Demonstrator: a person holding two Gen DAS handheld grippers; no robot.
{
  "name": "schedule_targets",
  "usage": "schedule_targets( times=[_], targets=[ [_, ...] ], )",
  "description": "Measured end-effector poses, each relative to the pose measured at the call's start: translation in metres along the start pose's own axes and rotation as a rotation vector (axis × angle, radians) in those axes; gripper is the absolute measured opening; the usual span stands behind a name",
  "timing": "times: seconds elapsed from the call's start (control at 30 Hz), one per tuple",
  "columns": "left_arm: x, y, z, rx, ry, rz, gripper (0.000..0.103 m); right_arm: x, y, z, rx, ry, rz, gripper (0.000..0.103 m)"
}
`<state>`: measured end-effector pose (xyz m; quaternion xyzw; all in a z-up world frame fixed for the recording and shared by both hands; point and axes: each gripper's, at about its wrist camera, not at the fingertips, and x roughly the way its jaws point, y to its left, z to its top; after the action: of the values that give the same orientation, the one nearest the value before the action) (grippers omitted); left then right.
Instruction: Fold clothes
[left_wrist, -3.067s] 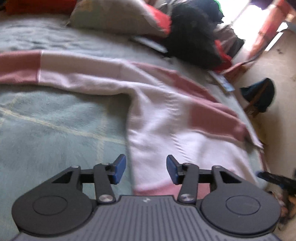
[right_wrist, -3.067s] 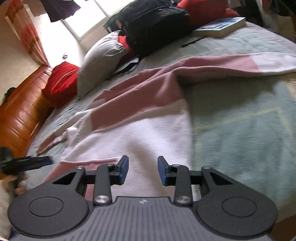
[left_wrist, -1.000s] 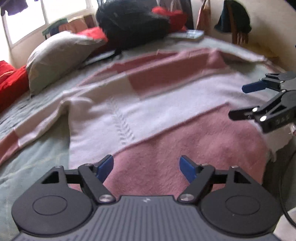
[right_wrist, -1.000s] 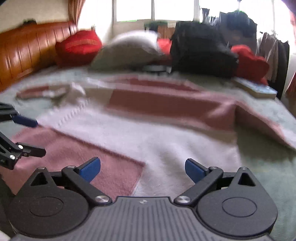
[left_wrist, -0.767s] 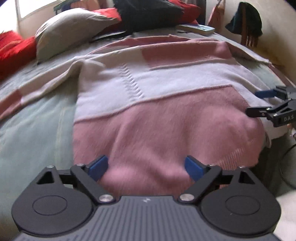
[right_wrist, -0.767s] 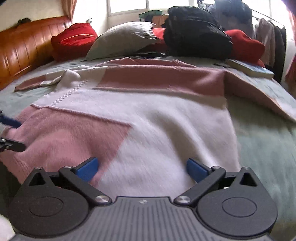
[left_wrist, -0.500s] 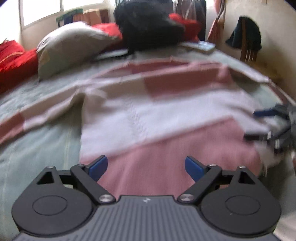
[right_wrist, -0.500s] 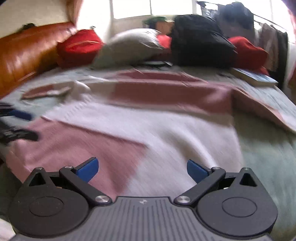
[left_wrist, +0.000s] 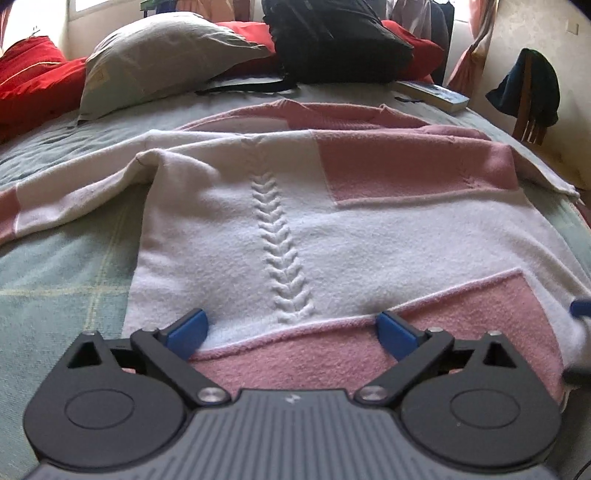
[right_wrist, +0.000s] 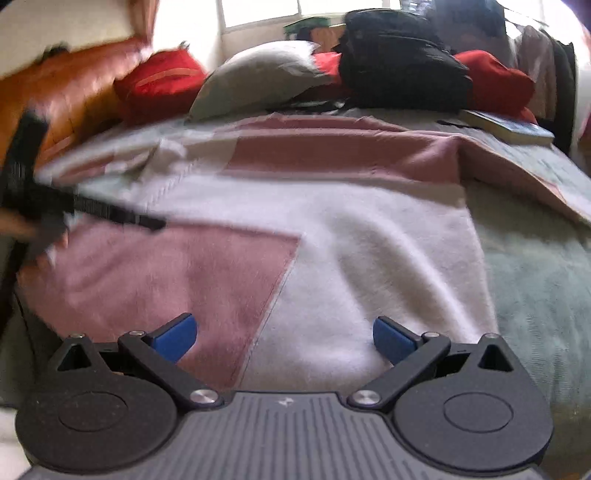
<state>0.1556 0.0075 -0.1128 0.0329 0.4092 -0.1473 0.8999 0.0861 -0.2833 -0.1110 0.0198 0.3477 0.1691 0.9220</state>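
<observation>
A pink and white knitted sweater (left_wrist: 369, 240) lies spread flat on the green bedspread (left_wrist: 55, 295), hem toward me, one sleeve stretched out to the left. My left gripper (left_wrist: 291, 328) hovers low over the pink hem band, its jaws opening wide, with nothing pinched between the blue pads. In the right wrist view the same sweater (right_wrist: 369, 240) fills the middle. My right gripper (right_wrist: 284, 336) stands open over the hem where pink meets white, holding nothing. The left gripper (right_wrist: 92, 210) shows there as a dark blur at the left edge.
At the head of the bed lie a grey pillow (left_wrist: 166, 48), red cushions (left_wrist: 29, 81), a black backpack (left_wrist: 332, 37) and a book (left_wrist: 436, 94). A chair draped with dark clothing (left_wrist: 528, 85) stands to the right. A wooden bed frame (right_wrist: 74, 92) runs along the left.
The left gripper's jaws have spread wider and it has come in lower over the hem. The right gripper has slid almost out of the left wrist view at the right.
</observation>
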Motion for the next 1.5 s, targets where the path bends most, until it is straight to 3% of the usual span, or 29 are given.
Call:
schedule_targets(
  times=[0.13,0.23,0.37,0.43,0.53,0.7,0.83,0.93,1.07,1.23,1.33,1.5],
  targets=[
    [0.001,-0.001,0.001,-0.005,-0.001,0.002,0.101,0.012,-0.017,0.024,0.074,-0.071,-0.022,0.103],
    [0.000,0.001,-0.001,-0.011,-0.004,-0.004,0.101,0.036,-0.033,0.030,0.117,-0.047,-0.015,0.103],
    [0.000,0.003,-0.002,-0.016,-0.008,-0.014,0.102,0.040,-0.054,0.018,0.082,-0.051,-0.147,0.103],
    [0.001,0.003,-0.002,-0.013,-0.008,-0.014,0.102,0.034,-0.062,0.014,0.092,-0.058,-0.144,0.103],
    [0.002,0.002,-0.002,-0.011,-0.009,-0.010,0.102,0.023,-0.060,0.021,0.148,-0.066,-0.143,0.103],
    [0.001,0.003,-0.003,-0.014,-0.014,-0.016,0.102,0.016,-0.030,0.026,0.100,-0.064,-0.065,0.103],
    [-0.001,0.003,-0.002,-0.010,-0.013,-0.017,0.102,0.027,-0.037,0.009,0.106,0.026,-0.220,0.103],
    [-0.013,0.002,0.001,-0.005,-0.009,-0.008,0.102,0.009,-0.033,0.009,0.140,-0.017,-0.210,0.103],
    [-0.046,0.005,0.003,0.001,-0.059,0.002,0.102,0.003,0.000,0.018,0.040,-0.040,-0.156,0.103],
    [-0.085,0.011,0.001,0.009,-0.091,0.076,0.102,0.037,0.049,0.025,-0.119,0.008,-0.042,0.103],
    [-0.096,0.013,-0.003,0.021,-0.091,0.136,0.102,0.050,0.065,0.020,-0.189,0.034,-0.053,0.103],
    [-0.098,0.024,-0.012,-0.004,-0.068,0.156,0.102,0.038,0.059,0.002,-0.220,0.057,-0.067,0.103]
  ],
)
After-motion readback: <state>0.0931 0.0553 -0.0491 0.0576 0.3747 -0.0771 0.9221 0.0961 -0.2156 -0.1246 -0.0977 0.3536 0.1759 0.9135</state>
